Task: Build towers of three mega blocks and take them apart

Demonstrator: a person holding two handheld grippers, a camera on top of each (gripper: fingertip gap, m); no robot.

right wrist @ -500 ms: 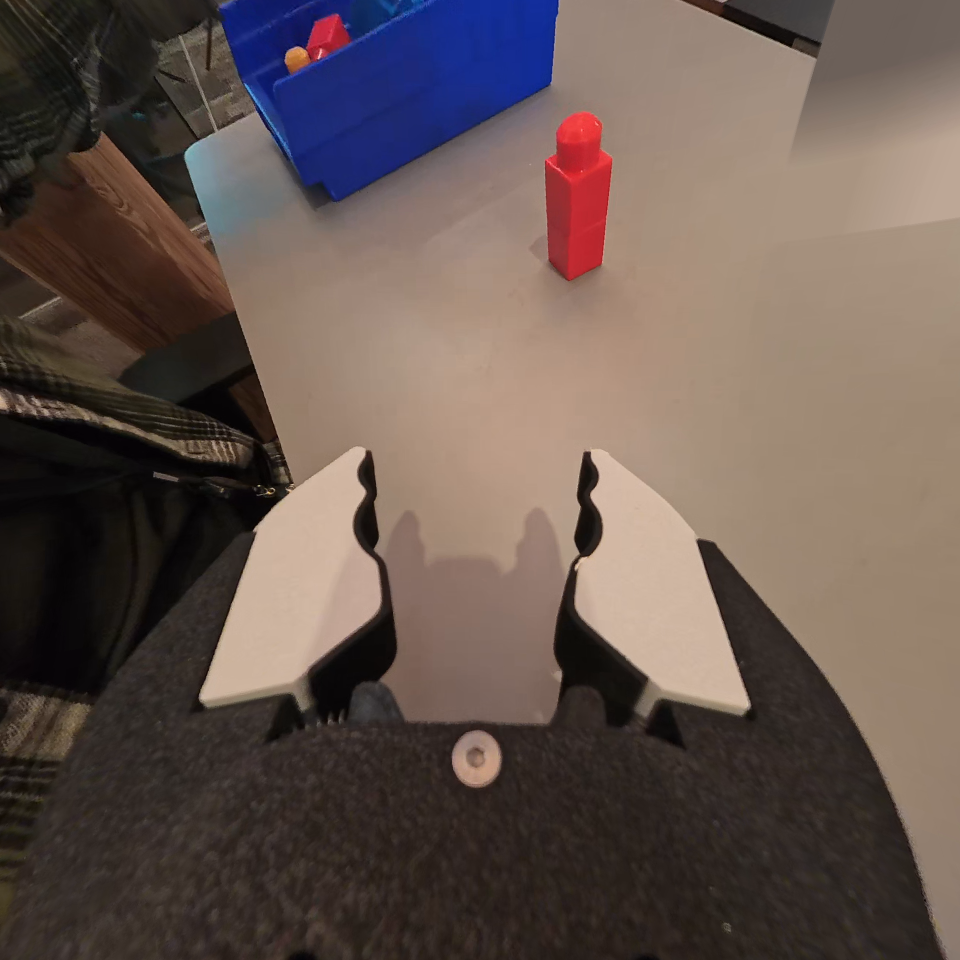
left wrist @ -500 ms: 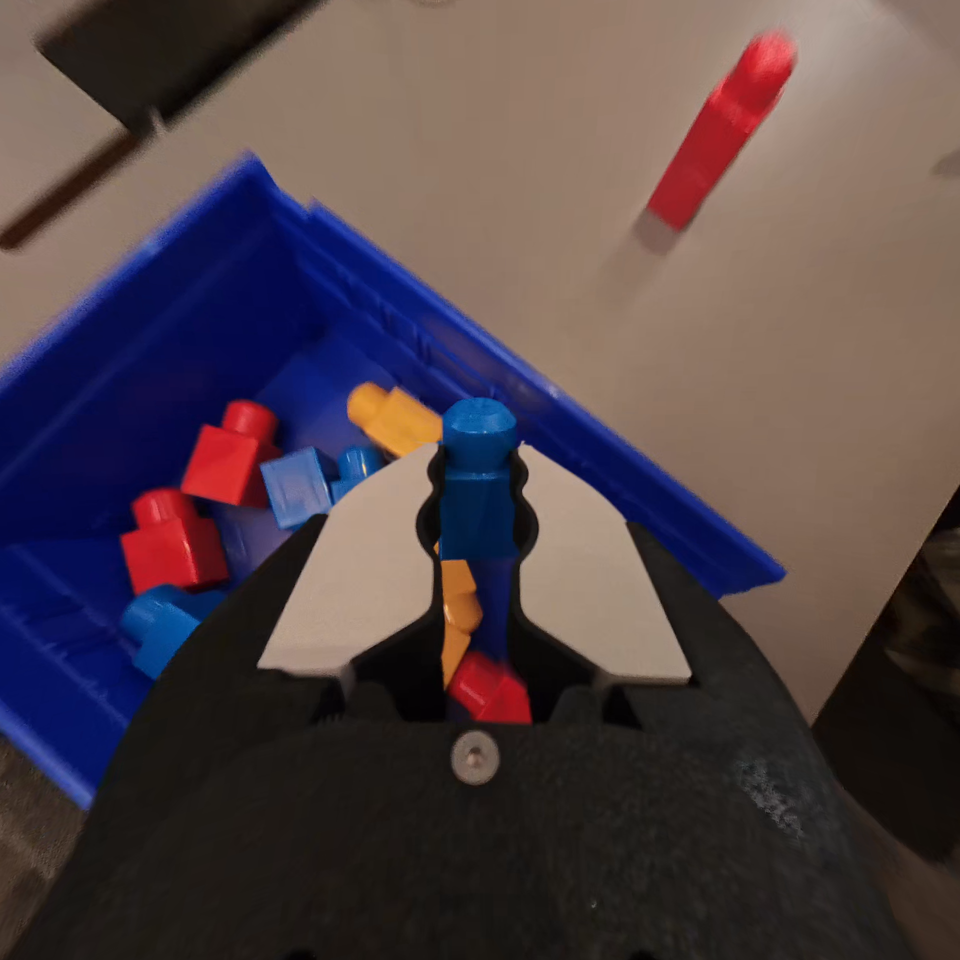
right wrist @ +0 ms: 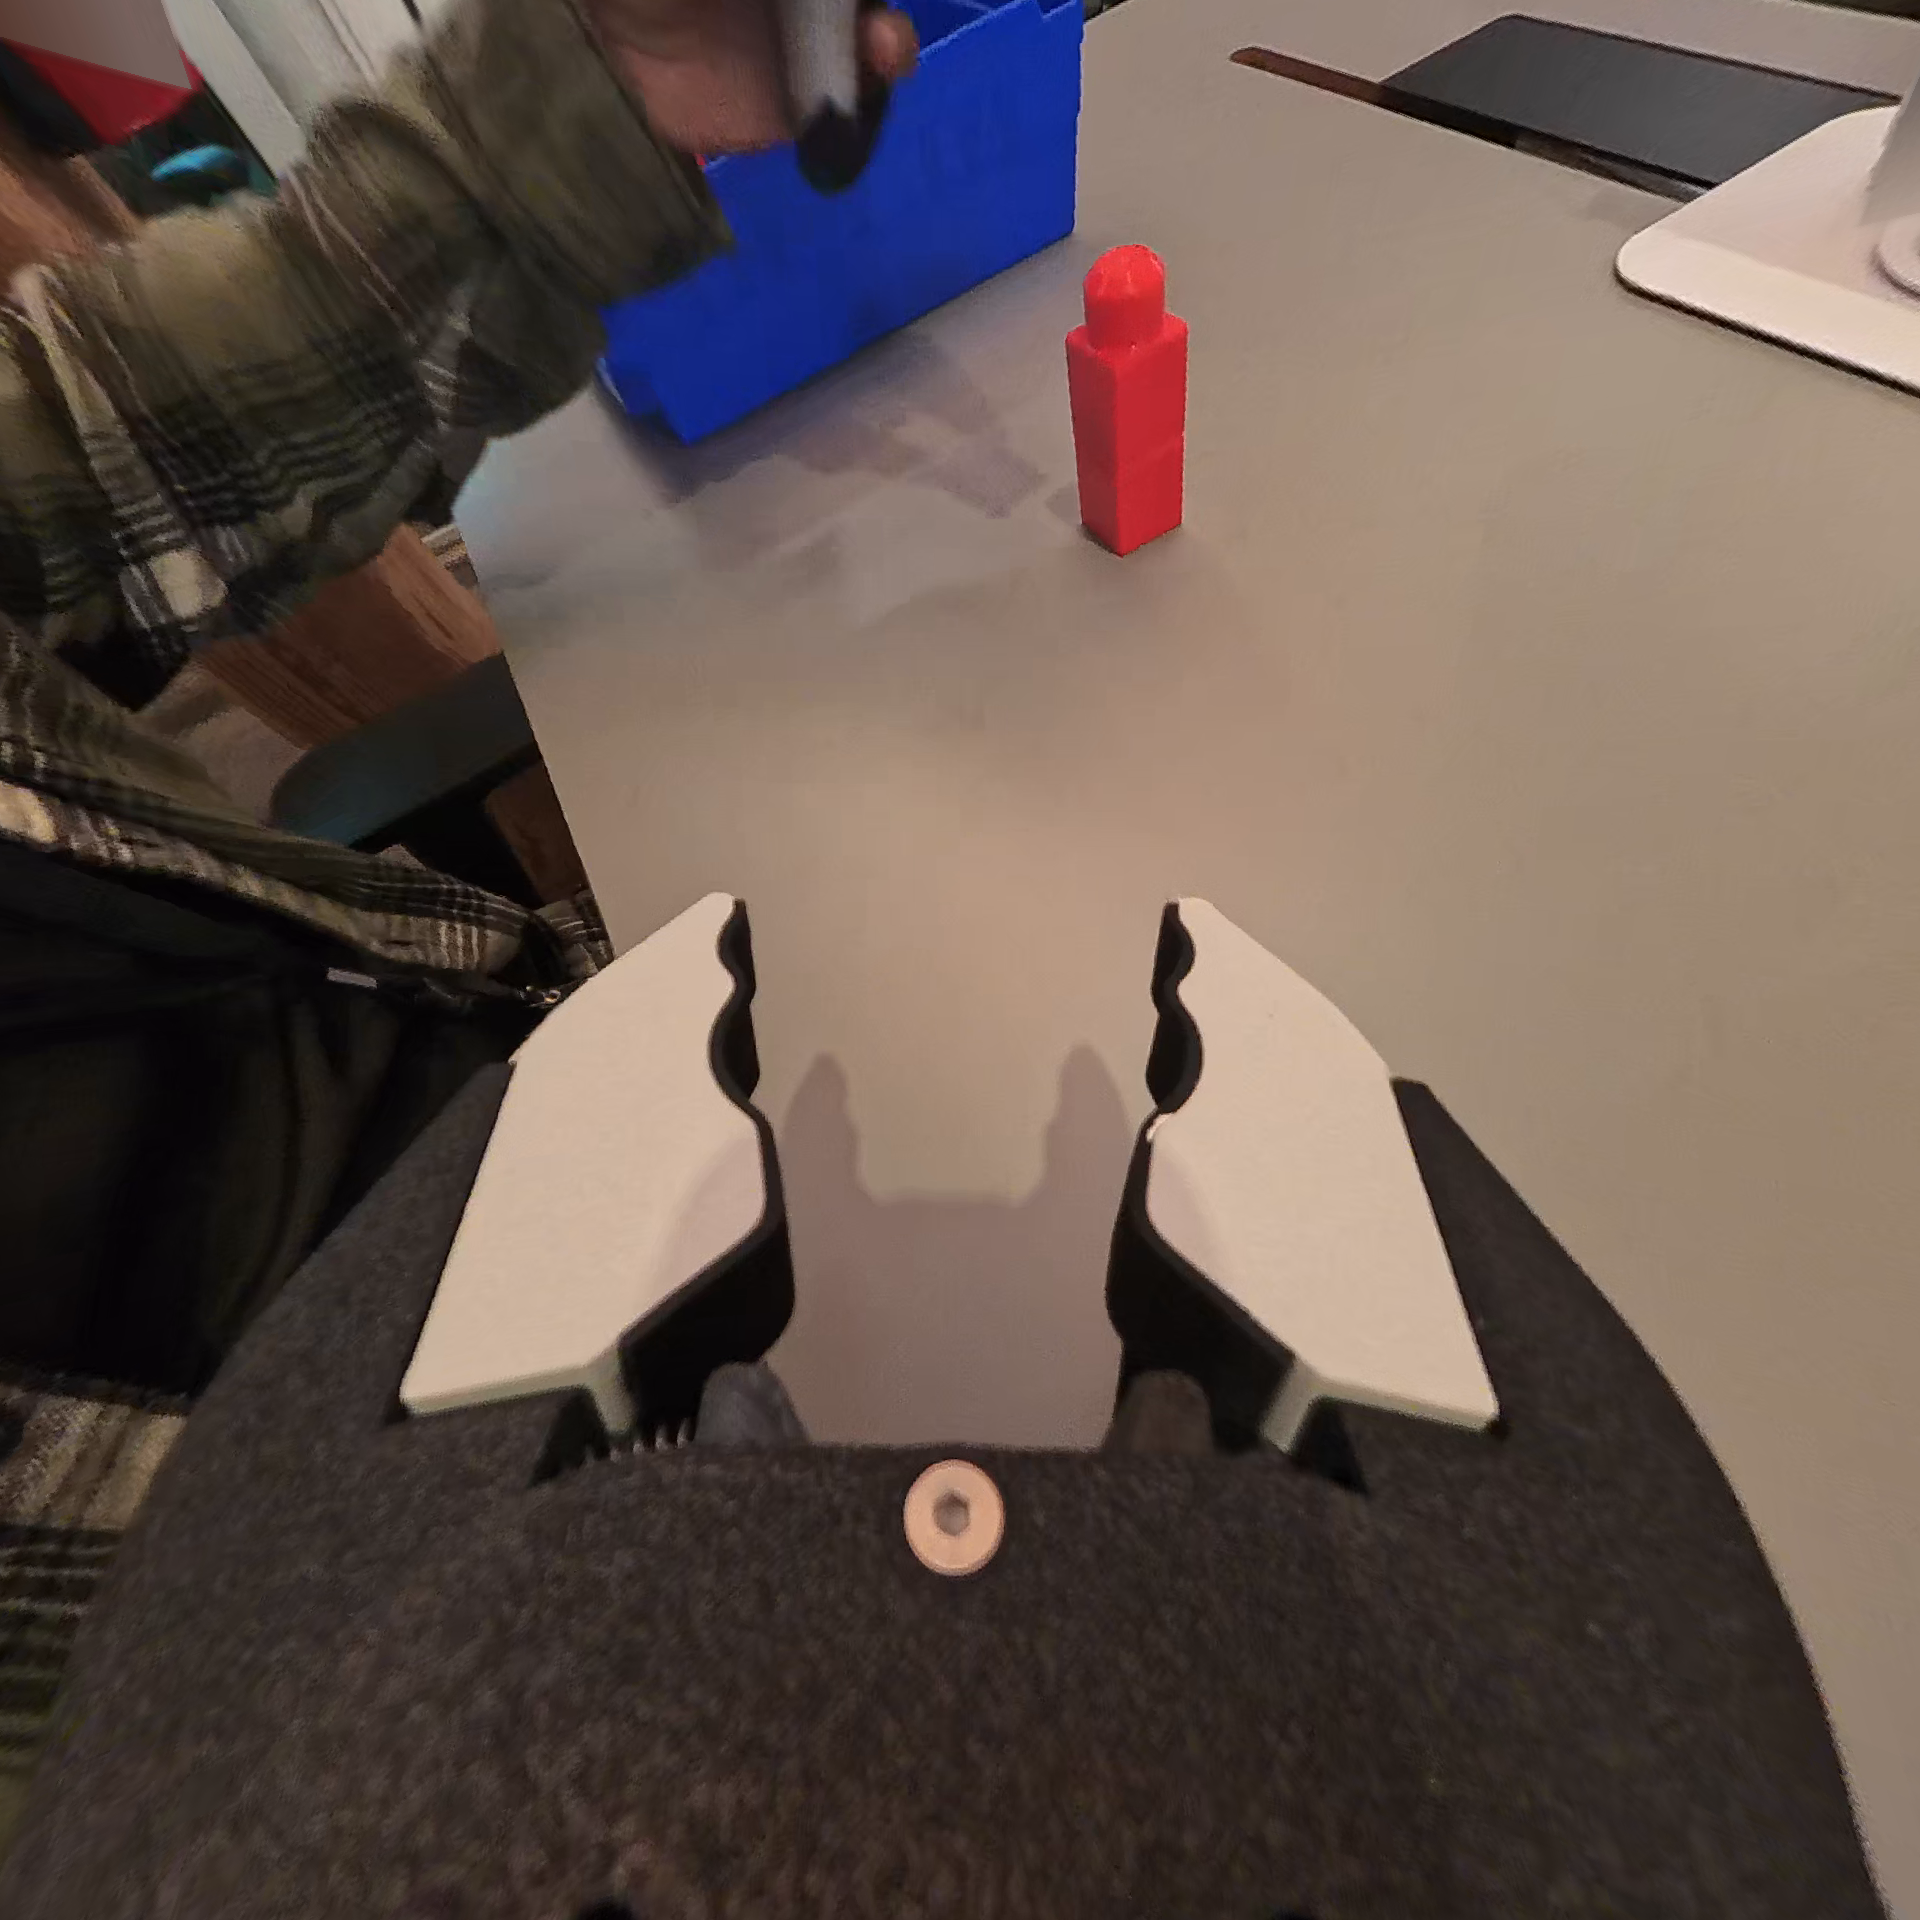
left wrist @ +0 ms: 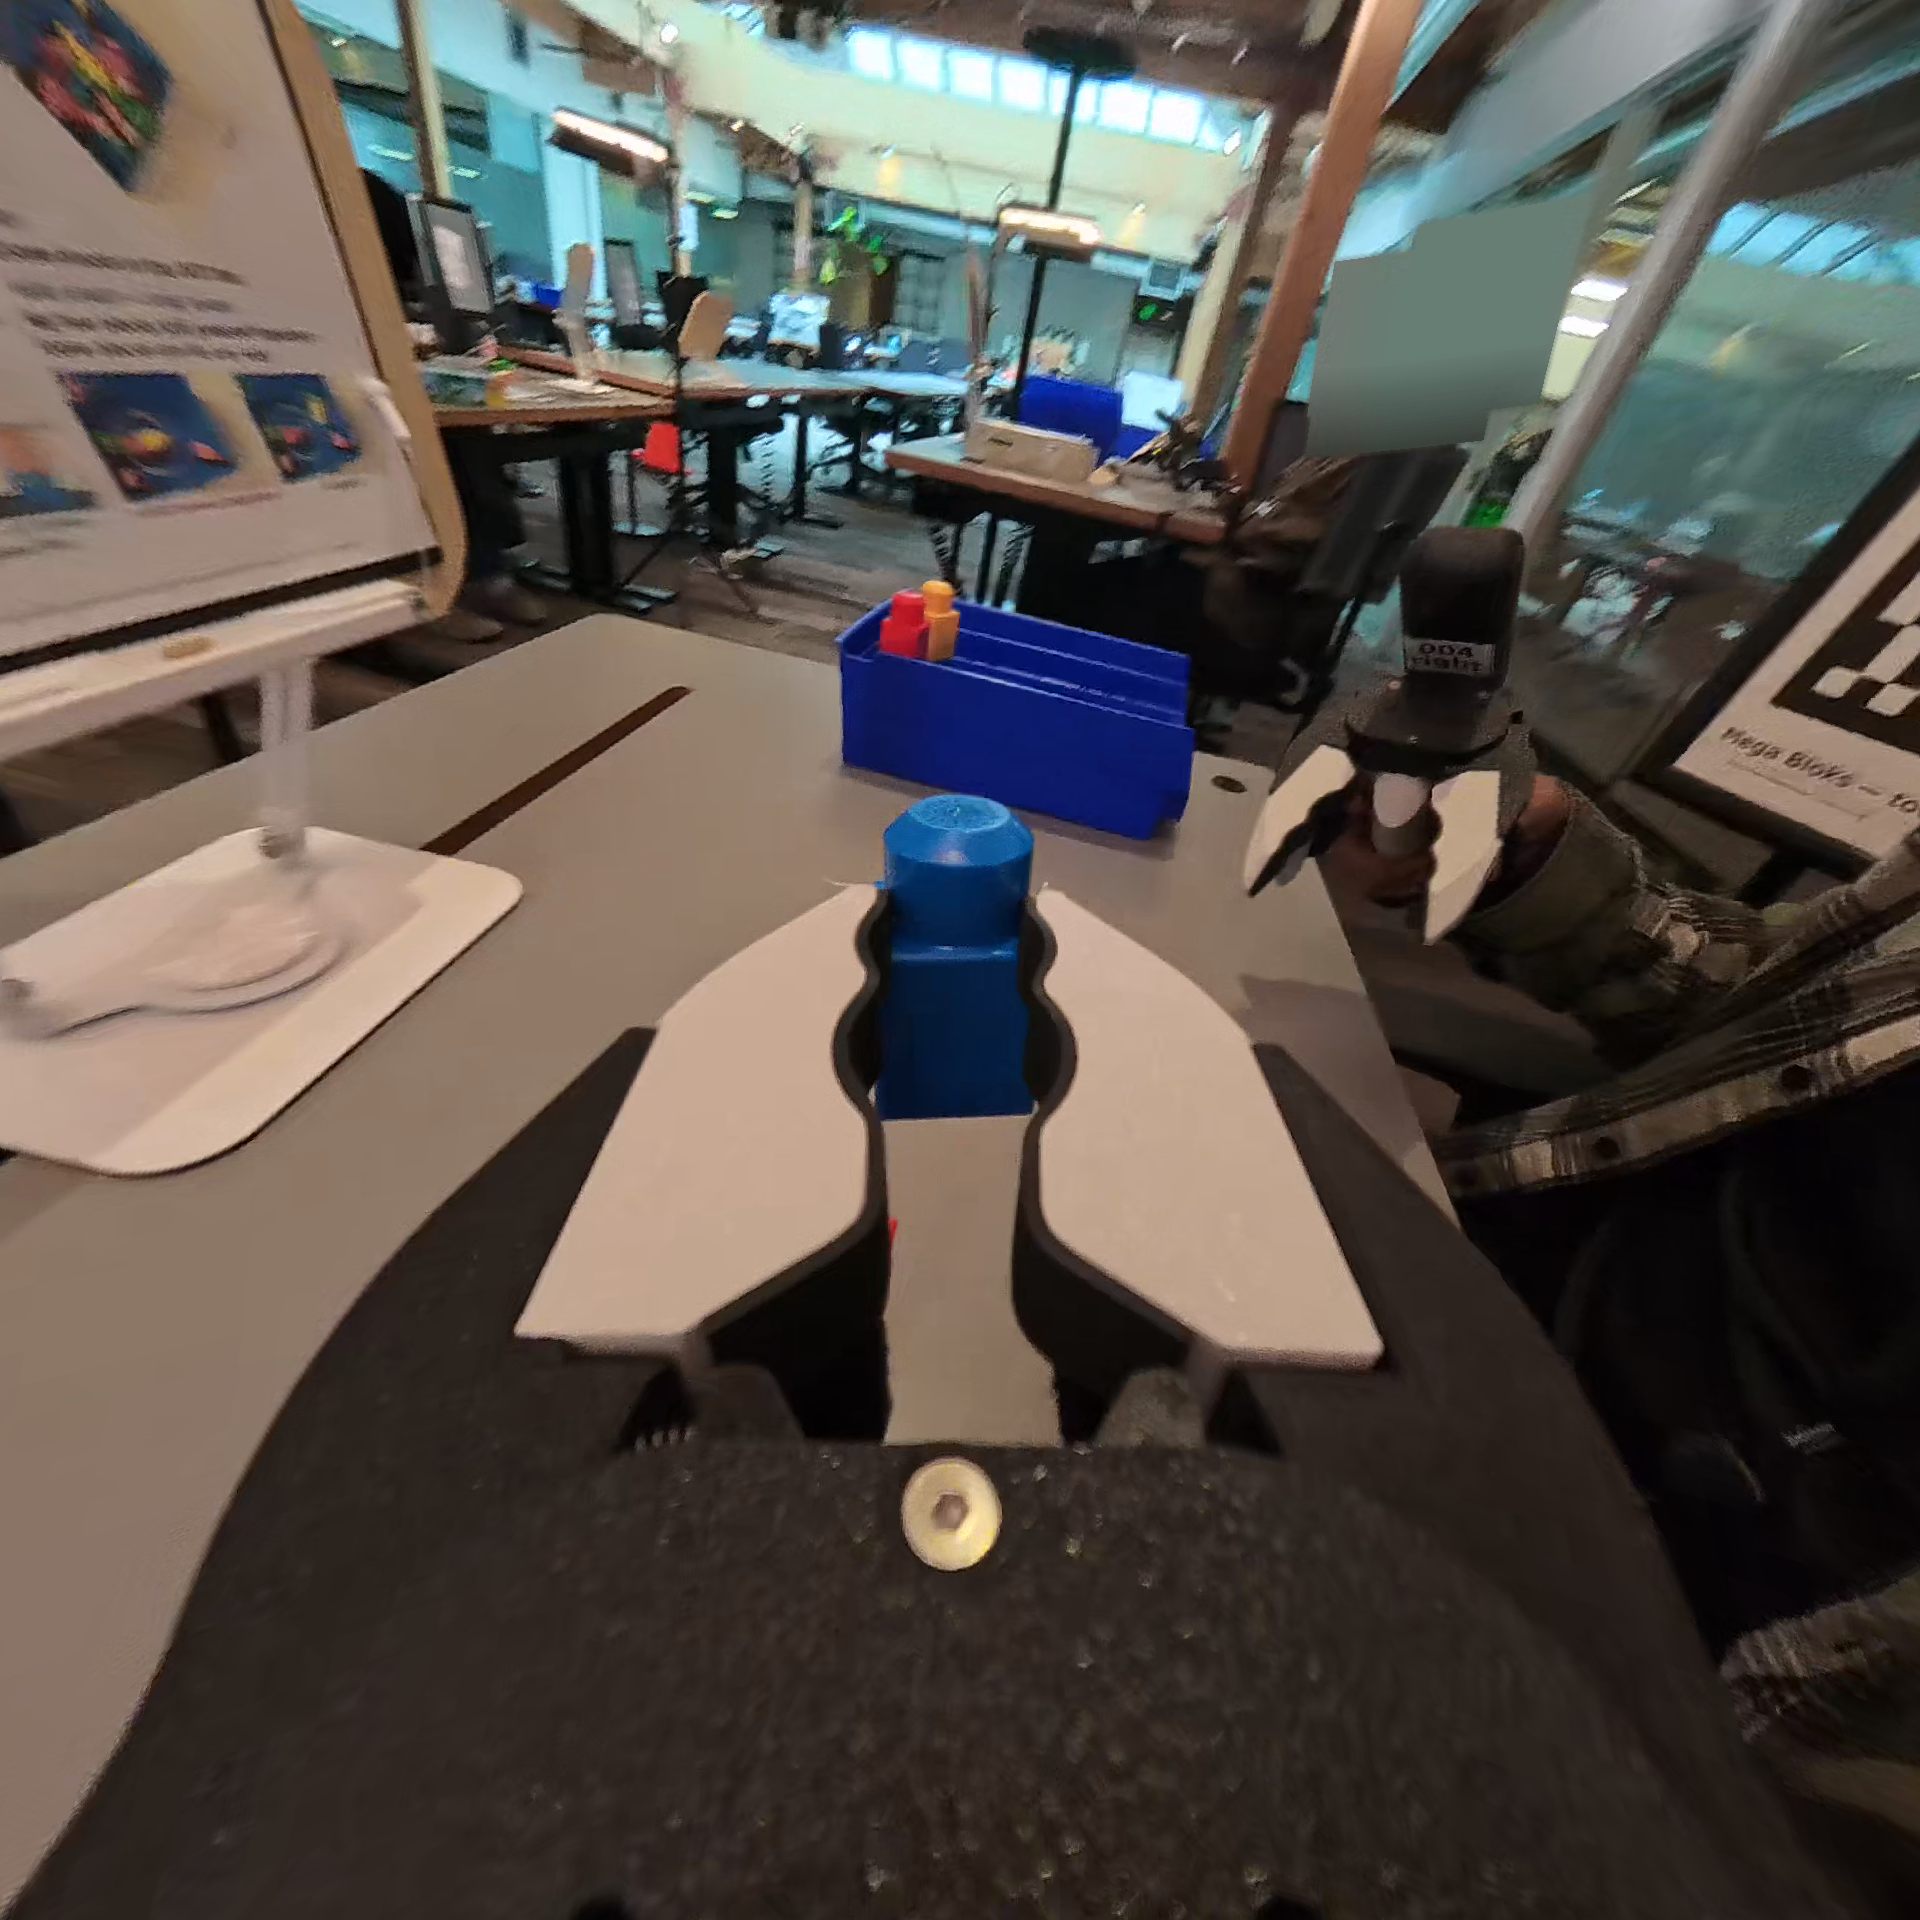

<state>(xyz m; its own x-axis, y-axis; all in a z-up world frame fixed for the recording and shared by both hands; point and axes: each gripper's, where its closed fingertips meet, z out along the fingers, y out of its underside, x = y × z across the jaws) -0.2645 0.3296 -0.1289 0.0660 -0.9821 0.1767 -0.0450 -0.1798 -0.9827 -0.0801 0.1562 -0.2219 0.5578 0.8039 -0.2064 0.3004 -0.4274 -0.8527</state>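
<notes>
**Inspector A:** Left gripper [left wrist: 954,935]: jaws clamped on a blue block [left wrist: 954,971], stud up, held upright above the grey table [left wrist: 644,935]. Confirm?

**Inspector B:** Confirmed. Both white fingers [left wrist: 743,1122] press the block's sides. Right gripper [right wrist: 954,966]: jaws spread wide, nothing between them, only their shadow on the tabletop.

**Inspector A:** Beyond the right gripper?

**Inspector B:** A red tower [right wrist: 1127,400] standing upright on the table, apart from everything; I make out two stacked red blocks, the seam visible low on its body. Behind it to the left, the blue bin [right wrist: 904,239], partly covered by a plaid sleeve [right wrist: 312,312].

**Inspector A:** In the left wrist view the blue bin [left wrist: 1013,722] sits past the held block, with a red block [left wrist: 902,625] and an orange block [left wrist: 940,618] showing above its far-left rim. A white stand base [left wrist: 239,987] rests on the table to the left.
</notes>
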